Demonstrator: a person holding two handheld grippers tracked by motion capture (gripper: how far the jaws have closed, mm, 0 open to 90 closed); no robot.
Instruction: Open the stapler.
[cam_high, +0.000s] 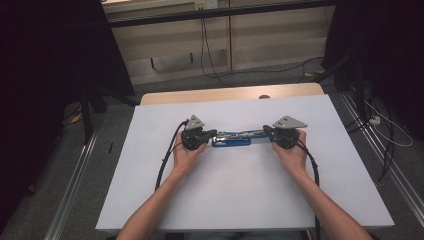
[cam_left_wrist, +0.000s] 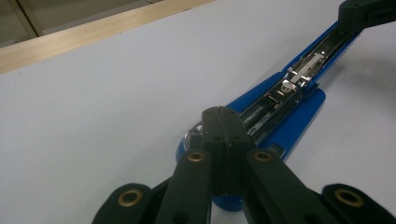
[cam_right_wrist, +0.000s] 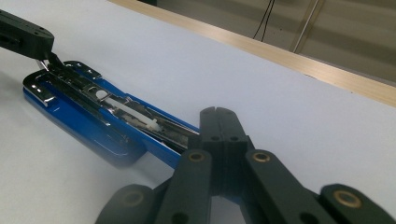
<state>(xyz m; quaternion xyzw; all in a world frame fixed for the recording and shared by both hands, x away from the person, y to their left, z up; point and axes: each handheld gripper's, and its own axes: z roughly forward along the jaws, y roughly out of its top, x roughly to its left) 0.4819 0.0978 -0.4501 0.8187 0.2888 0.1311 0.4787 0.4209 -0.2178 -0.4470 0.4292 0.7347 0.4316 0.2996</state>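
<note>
High view, left to right: my left gripper (cam_high: 212, 134) sits at the left end of the blue stapler (cam_high: 231, 141), my right gripper (cam_high: 266, 131) at its right end, all mid-tabletop (cam_high: 240, 195) on the white sheet. Both hands low, wrists resting.

Stapler is swung open flat: blue base on the left, metal staple channel stretched out toward the right. I judge the opening step done; what's left is likely loading or clearing the channel and folding it shut, none of that started.

Left gripper view: jaws together, tips over the base end of the stapler (cam_left_wrist: 280, 112). I can't tell whether they pinch an edge or just press on it. Far up the frame the right gripper (cam_left_wrist: 362, 14) is at the tip of the opened arm.

Right gripper view: jaws also together, tips at the end of the blue arm (cam_right_wrist: 107, 121); pinch vs. contact unclear again. Here the left gripper (cam_right_wrist: 39, 44) meets the chrome base end.

Gripper views show the white pusher and spring in the channel; high view shows the layout but not that detail.
</note>
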